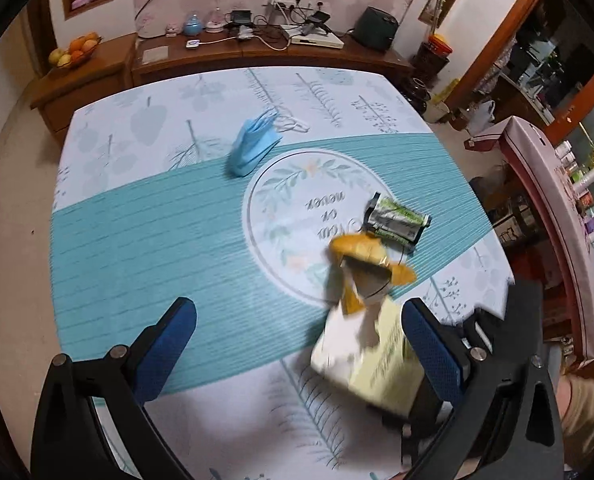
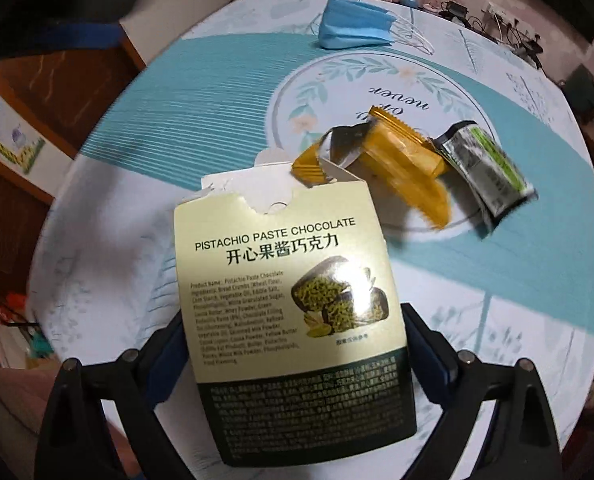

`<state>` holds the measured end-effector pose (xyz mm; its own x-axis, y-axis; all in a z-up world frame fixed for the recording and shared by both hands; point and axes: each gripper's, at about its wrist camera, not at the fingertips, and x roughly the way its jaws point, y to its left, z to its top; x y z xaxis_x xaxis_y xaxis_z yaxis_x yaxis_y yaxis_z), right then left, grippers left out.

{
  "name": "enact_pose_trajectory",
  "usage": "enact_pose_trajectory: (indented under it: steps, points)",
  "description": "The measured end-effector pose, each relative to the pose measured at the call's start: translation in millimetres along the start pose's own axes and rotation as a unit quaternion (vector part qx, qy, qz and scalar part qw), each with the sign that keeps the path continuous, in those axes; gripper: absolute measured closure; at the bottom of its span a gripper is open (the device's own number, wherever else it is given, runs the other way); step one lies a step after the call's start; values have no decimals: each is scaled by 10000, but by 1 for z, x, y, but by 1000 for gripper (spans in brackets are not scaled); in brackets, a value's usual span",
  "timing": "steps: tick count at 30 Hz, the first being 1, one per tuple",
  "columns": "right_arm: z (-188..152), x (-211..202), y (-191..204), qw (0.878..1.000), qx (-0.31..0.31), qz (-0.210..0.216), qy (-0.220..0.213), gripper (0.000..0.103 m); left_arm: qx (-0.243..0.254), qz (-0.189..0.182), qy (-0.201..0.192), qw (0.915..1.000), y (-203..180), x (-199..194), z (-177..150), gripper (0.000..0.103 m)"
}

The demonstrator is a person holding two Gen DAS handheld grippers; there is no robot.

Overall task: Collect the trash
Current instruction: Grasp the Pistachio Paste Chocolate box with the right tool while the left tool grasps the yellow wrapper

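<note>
Left wrist view: the left hand-held gripper [image 1: 297, 344] hangs released over the bench [image 1: 145, 240], with the blue mask [image 1: 253, 146] lying uncollected. Right wrist view: the right hand-held gripper [image 2: 293, 360] grasps the chocolate box [image 2: 293, 312], its print legible only here. Judged next: bin the box, then collect the yellow wrapper [image 2: 405, 160] and green wrapper [image 2: 485, 168].

Each gripper is built from glossy black plastic linkage arms joined by round grey metal pivot pins. The left gripper [image 1: 297, 340] carries two fingers [image 1: 169, 344] faced with dark blue textured pads, and the same blue pads are seen on the right gripper [image 2: 291, 354]. A tan sleeve [image 1: 589, 412] is worn.
</note>
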<state>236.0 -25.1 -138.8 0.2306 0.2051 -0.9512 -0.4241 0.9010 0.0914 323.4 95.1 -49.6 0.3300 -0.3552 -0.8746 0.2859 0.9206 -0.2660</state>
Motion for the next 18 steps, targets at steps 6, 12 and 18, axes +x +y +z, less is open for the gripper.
enact_pose_trajectory:
  steps: [6,12,18]
  points:
    - [-22,-34,10,9980,438,190,-412,8,-10,-292,7,9996,-9,8,19,2]
    - [-40,-62,0,9908,1028,342,-807,8,33,-521,180,9985,-24,25,29,3]
    - [-60,-62,-18,9846,1527,164,-833,8,252,-834,478,9950,-49,43,32,3]
